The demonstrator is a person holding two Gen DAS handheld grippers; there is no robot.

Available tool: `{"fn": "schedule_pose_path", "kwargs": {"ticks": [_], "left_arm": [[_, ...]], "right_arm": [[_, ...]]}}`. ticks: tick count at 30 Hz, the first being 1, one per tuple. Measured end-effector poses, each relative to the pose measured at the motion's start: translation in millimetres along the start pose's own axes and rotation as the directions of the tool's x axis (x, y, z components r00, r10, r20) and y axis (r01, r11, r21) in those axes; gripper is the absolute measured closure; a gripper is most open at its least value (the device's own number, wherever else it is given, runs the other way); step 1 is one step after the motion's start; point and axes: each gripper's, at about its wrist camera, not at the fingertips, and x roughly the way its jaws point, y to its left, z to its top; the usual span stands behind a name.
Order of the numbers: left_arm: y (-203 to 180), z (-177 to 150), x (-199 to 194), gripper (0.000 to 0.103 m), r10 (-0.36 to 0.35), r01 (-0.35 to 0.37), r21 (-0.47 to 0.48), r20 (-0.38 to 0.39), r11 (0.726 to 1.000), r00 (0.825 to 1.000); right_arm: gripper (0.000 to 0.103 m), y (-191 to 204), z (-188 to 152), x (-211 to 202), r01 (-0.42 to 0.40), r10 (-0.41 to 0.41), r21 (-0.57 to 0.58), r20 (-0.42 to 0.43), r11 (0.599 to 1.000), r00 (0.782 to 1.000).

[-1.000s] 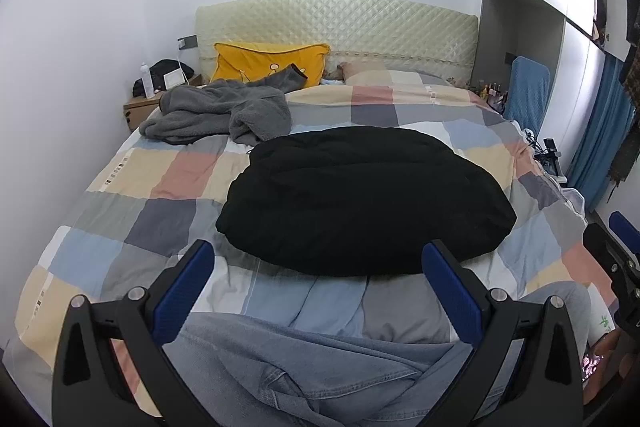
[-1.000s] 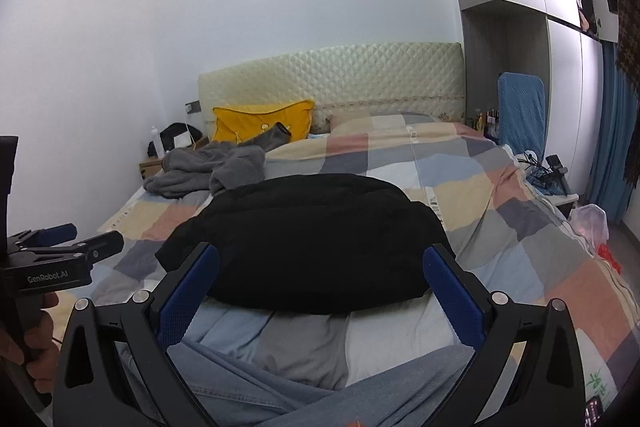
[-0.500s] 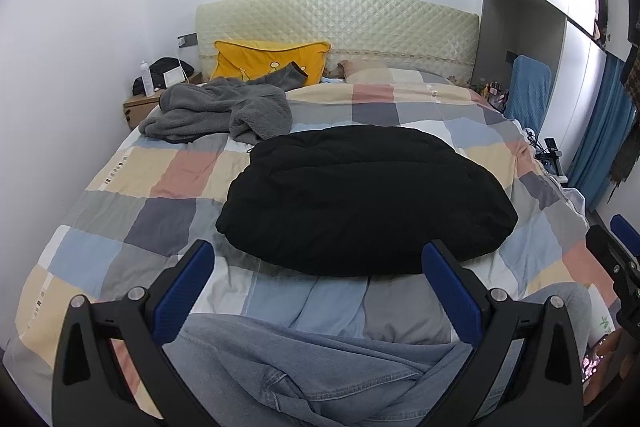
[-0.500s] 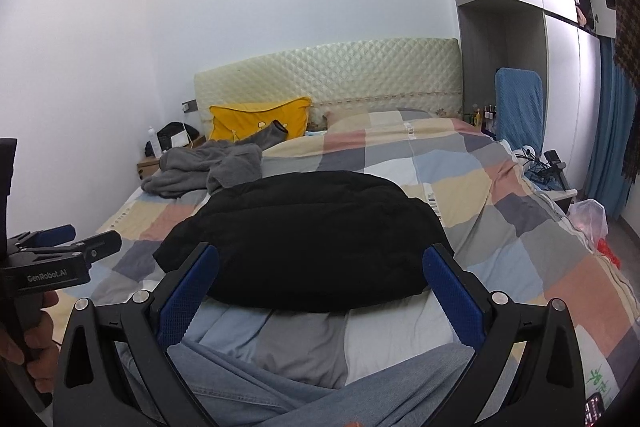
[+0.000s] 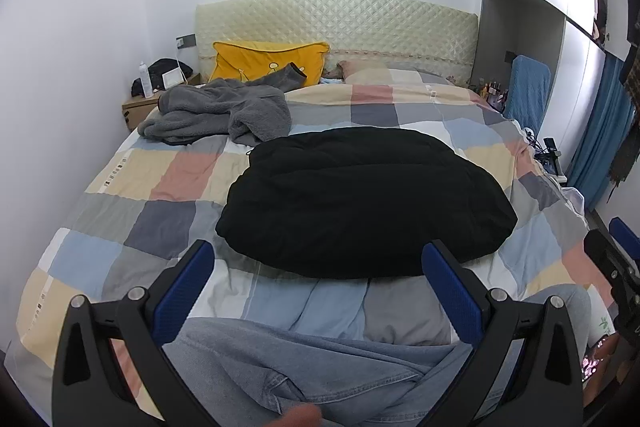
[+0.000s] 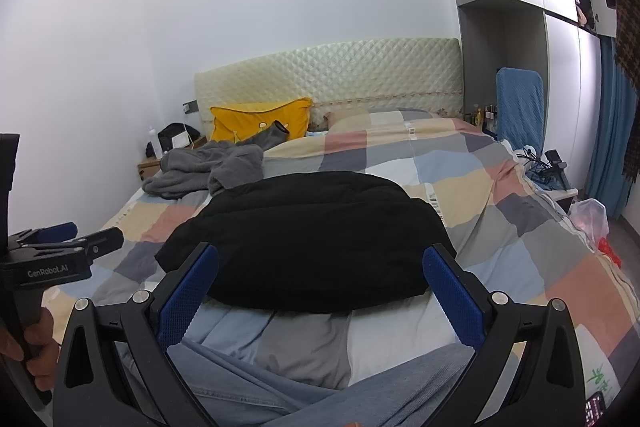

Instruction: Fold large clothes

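A black padded jacket (image 5: pixel 364 199) lies folded in a rounded heap in the middle of the bed; it also shows in the right wrist view (image 6: pixel 308 239). Light blue jeans (image 5: pixel 304 371) lie at the bed's near edge, right under both grippers, and show in the right wrist view (image 6: pixel 256 383). A crumpled grey fleece garment (image 5: pixel 220 113) lies at the far left near the pillows. My left gripper (image 5: pixel 318 267) is open and empty above the jeans. My right gripper (image 6: pixel 320 269) is open and empty, a little to the right of the left one.
The bed has a checked quilt (image 5: pixel 160 187), a yellow cushion (image 5: pixel 268 61) and a quilted headboard (image 5: pixel 336 23). A nightstand (image 5: pixel 140 103) with small items stands at the far left. A blue-covered chair (image 6: pixel 520 107) and cluttered floor are at the right.
Both grippers have stayed open. The right view has tilted slightly upward; the clothes have not moved.
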Motion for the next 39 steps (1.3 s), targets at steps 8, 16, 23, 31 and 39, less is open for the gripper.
{"fn": "schedule_pose_path", "kwargs": {"ticks": [8,16,23,31,39], "left_arm": [[-2.2,-0.4,5.4,0.000,-0.006,0.006,-0.001,-0.014,1.000,1.000],[-1.6,-4.1,11.3,0.000,-0.009,0.009,-0.014,-0.032,1.000,0.999],[0.1,-6.2,11.3,0.000,-0.008,0.008,-0.024,-0.036,1.000,0.999],[-0.3,-7.0,10.0,0.000,-0.015,0.014,-0.026,-0.035,1.000,0.999],[-3.0,-7.4,9.4,0.000,-0.009,0.008,-0.023,-0.038,1.000,0.999]], "right_arm": [[0.000,1.1,-1.1,4.7,0.023,-0.023,-0.007,-0.005,1.000,1.000],[0.000,2.0,-2.5,7.3,0.022,-0.022,-0.006,-0.015,1.000,1.000],[0.000,4.3,-3.6,9.3,0.029,-0.029,-0.004,-0.018,1.000,0.999],[0.000,2.8,-4.4,8.0,0.026,-0.026,-0.002,-0.015,1.000,1.000],[0.000,1.0,-3.1,2.2,0.027,-0.027,-0.003,0.004,1.000,1.000]]}}
